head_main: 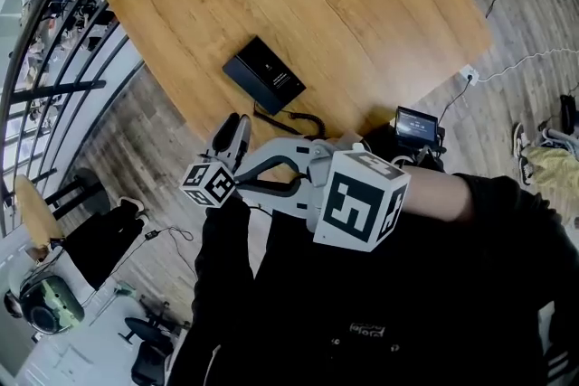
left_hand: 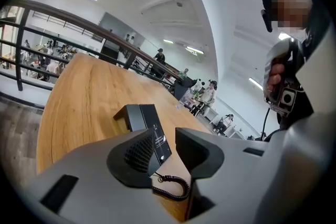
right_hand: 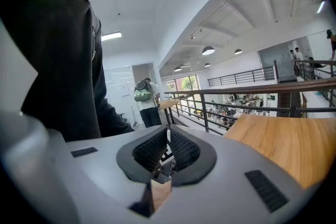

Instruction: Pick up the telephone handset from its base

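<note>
Left gripper (left_hand: 165, 147): the two jaws are standing apart with an open gap between the ribbed pads, and nothing is being pinched. Through that gap the black telephone (left_hand: 149, 128) is showing on the wooden table (left_hand: 79, 102), beyond the fingertips and apart from them. Its handset (left_hand: 130, 114) is lying on the base, not lifted. A black coiled cord (left_hand: 176, 186) is curling on the wood at the telephone's near end, just below the gap.

Right gripper (right_hand: 168, 139): the jaws are pressing together, pad against pad, with nothing between them. This gripper is pointing past the table's edge toward a dark metal railing (right_hand: 236, 97); a person wearing a backpack (right_hand: 143, 99) is standing in the distance.

In the head view the left gripper (head_main: 233, 133) is reaching toward the table edge, its tips near the coiled cord (head_main: 303, 122). The telephone (head_main: 264, 74) is resting just beyond, near the table's (head_main: 344, 4) near edge. The right gripper's marker cube (head_main: 357, 199) is sitting close in front of the person's dark sleeve (head_main: 507, 221).
</note>
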Demonstrator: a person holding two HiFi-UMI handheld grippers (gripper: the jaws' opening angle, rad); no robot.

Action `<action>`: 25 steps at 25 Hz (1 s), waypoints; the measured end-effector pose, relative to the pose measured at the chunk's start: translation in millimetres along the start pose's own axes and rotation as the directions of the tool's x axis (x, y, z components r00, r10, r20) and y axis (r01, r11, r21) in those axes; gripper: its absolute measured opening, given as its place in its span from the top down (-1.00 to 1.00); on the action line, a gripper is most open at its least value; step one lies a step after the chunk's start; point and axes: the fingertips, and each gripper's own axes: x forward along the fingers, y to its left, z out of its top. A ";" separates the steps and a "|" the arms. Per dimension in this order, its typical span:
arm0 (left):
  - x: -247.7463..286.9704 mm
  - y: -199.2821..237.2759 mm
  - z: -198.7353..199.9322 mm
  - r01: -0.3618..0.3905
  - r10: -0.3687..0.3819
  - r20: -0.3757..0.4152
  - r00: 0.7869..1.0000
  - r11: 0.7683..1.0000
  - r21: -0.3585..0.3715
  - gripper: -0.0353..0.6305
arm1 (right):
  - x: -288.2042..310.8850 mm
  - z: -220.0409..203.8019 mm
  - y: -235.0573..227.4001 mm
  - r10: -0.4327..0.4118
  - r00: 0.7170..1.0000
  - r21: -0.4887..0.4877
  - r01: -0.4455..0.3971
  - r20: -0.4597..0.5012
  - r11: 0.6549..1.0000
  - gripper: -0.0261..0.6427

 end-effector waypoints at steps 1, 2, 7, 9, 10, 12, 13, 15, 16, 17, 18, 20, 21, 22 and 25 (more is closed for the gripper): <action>1.1 0.7 -1.4 0.006 -0.006 -0.007 1.000 1.000 -0.009 0.53 | 1.5 -0.2 0.6 0.012 1.000 0.005 -0.012 -0.002 1.000 0.87; 2.1 1.9 -2.6 0.011 -0.012 -0.013 1.000 1.000 -0.019 0.50 | 2.9 -0.2 0.9 0.021 1.000 0.007 -0.021 -0.005 1.000 0.87; 9.6 13.6 -5.1 0.025 -0.027 -0.036 0.999 0.999 -0.049 0.36 | 8.3 -2.3 0.6 0.041 0.999 0.015 -0.041 -0.012 0.999 0.87; 14.8 16.5 -8.6 0.047 -0.050 -0.053 0.997 0.997 -0.061 0.30 | 9.3 -3.2 -0.1 0.047 0.999 0.020 -0.047 -0.014 0.999 0.87; 17.4 18.3 -10.8 0.058 -0.063 -0.062 0.996 0.996 -0.069 0.29 | 10.0 -3.5 -0.3 0.051 0.999 0.022 -0.051 -0.014 0.998 0.87; 22.6 24.0 -15.6 0.075 -0.082 -0.079 0.993 0.993 -0.088 0.23 | 11.3 -3.7 -1.0 0.060 0.998 0.027 -0.059 -0.012 0.998 0.87; 25.3 27.4 -17.6 0.082 -0.090 -0.087 0.992 0.992 -0.099 0.20 | 11.8 -3.5 -1.4 0.064 0.998 0.028 -0.064 -0.010 0.998 0.87; 31.3 32.7 -21.8 0.095 -0.108 -0.101 0.989 0.988 -0.122 0.12 | 11.2 -3.7 -2.2 0.071 0.997 0.030 -0.071 -0.007 0.997 0.87; 35.1 33.8 -24.8 0.104 -0.119 -0.108 0.987 0.985 -0.135 0.07 | 9.7 -4.5 -2.7 0.072 0.997 0.033 -0.071 -0.008 0.997 0.86; 39.2 34.1 -28.3 0.115 -0.132 -0.114 0.985 0.982 -0.147 0.04 | 7.7 -5.9 -3.5 0.069 0.998 0.037 -0.069 -0.009 0.997 0.86; 43.2 34.5 -31.9 0.123 -0.143 -0.120 0.982 0.980 -0.158 0.02 | 5.7 -7.4 -4.5 0.064 0.998 0.042 -0.063 -0.010 0.997 0.86; 48.1 37.3 -38.5 0.131 -0.155 -0.134 0.979 0.976 -0.172 -0.01 | 3.9 -9.8 -5.9 0.054 0.999 0.052 -0.053 -0.010 0.997 0.86; 49.1 40.1 -41.2 0.133 -0.158 -0.141 0.977 0.975 -0.176 -0.01 | 4.3 -10.7 -6.1 0.050 0.999 0.058 -0.049 -0.009 0.997 0.86; 50.4 43.4 -43.0 0.134 -0.161 -0.146 0.976 0.974 -0.180 -0.01 | 4.9 -11.7 -6.6 0.046 0.999 0.063 -0.046 -0.008 0.997 0.86; 59.0 53.5 -43.1 0.141 -0.172 -0.138 0.975 0.968 -0.206 -0.01 | 5.9 -15.8 -10.4 0.037 0.999 0.074 -0.036 -0.010 0.997 0.86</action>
